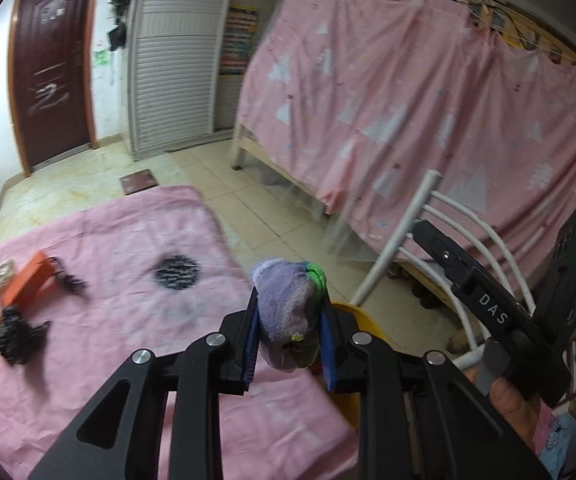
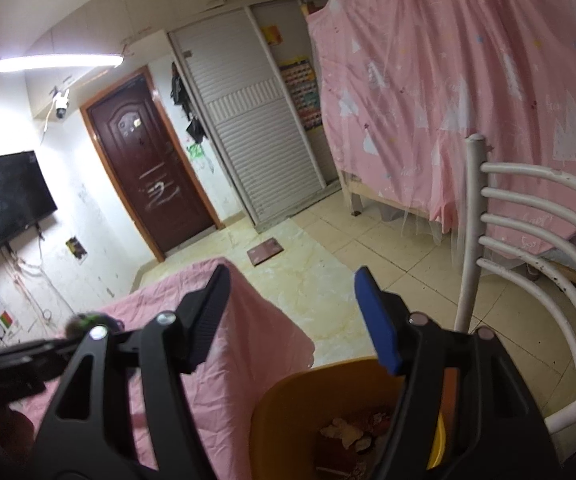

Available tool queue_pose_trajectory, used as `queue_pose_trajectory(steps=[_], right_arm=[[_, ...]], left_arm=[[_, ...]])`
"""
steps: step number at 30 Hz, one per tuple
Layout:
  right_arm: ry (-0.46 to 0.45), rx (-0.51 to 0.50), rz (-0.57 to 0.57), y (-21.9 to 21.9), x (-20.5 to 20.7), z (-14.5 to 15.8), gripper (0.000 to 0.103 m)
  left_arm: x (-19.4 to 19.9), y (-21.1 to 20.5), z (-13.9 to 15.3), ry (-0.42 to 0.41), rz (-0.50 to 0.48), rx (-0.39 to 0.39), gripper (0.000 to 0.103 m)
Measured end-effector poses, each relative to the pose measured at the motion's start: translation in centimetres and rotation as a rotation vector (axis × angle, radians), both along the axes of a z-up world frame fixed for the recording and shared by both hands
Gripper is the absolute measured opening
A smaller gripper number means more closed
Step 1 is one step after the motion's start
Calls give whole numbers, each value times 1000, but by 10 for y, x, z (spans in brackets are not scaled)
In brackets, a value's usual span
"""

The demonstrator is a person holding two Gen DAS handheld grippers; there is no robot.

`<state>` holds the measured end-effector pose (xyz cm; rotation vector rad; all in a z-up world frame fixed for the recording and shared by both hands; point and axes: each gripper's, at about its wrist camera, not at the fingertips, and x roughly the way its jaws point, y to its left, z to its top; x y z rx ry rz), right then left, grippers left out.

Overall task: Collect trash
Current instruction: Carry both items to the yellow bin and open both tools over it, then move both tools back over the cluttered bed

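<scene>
From the left wrist, the left gripper (image 1: 288, 336) is clamped on a purple sock (image 1: 286, 312), held over the right edge of the pink-covered table (image 1: 128, 360). From the right wrist, the right gripper (image 2: 292, 316) gapes empty above the yellow bin (image 2: 284, 412) at the table's corner.

Left gripper (image 1: 290, 334) clamped tight and angled downward, right gripper (image 2: 294, 320) jaws apart, empty
</scene>
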<state>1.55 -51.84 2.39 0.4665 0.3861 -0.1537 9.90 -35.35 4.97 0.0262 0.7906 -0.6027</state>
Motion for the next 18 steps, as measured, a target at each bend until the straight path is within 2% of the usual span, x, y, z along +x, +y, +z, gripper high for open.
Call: queue_pose_trajectory(steps=[4, 9, 18], right_arm=[[-20, 20, -21, -11, -7, 1, 69], [-36, 36, -25, -16, -12, 2, 71], [-47, 34, -2, -13, -8, 9, 71]], left_arm=[[-3, -28, -5, 24, -56, -2, 18], [-8, -53, -15, 38, -108, 21, 30], [-8, -58, -20, 38, -101, 38, 40]])
